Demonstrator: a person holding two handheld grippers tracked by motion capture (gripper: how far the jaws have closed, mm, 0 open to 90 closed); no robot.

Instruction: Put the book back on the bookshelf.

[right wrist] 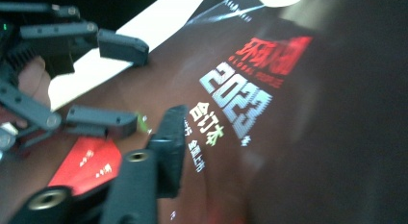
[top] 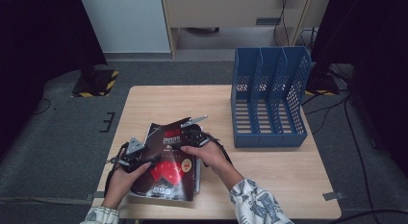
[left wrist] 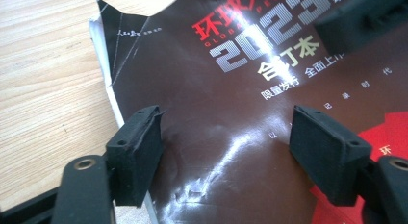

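A glossy dark brown magazine (top: 166, 178) with red lettering and "2023" on its cover lies on the wooden table (top: 274, 180) near the front left. My left gripper (top: 146, 159) hovers at its left edge. In the left gripper view its jaws stand open (left wrist: 235, 152) over the cover (left wrist: 216, 89), one pad (left wrist: 139, 156) by the spine edge. My right gripper (top: 190, 136) sits at the magazine's far edge. One of its fingers (right wrist: 168, 142) rests against the cover (right wrist: 231, 99); the other is lost in a dark blur. The left gripper (right wrist: 139, 84) shows open beyond it.
A blue three-slot file organizer (top: 269, 104) stands at the back right of the table, with its slots holding nothing. Bare wood lies between it and the magazine. Cables and dark stands sit on the floor around the table.
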